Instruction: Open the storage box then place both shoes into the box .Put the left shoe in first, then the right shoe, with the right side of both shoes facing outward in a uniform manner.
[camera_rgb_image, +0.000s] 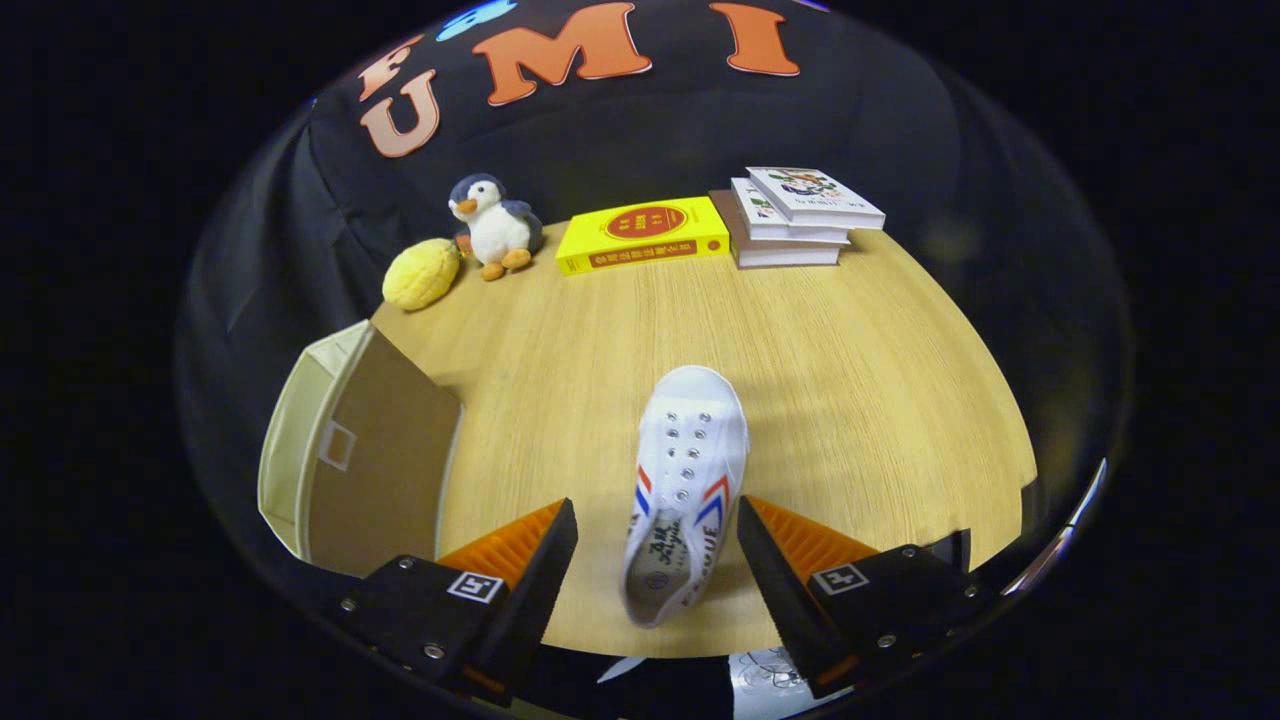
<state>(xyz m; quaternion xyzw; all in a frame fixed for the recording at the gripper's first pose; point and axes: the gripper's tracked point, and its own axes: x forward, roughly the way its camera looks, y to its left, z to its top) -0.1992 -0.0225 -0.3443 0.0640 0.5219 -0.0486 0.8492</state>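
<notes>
Shoe: our white canvas shoe (686, 480) lies mid-frame on the wooden table (850, 360).
Gripper (655, 545): fingers wide apart around its heel, holding nothing, so we can grab it.
Box: our beige fabric storage box (345, 450) waits open, lower left.

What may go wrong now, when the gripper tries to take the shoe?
The gripper is open, its fingers on either side of the white shoe but not pressing it. Closing on the soft canvas may squash it, and the shoe might slip or twist. The storage box sits close beside the fingers, so carrying the shoe there could bump its flap.
</notes>
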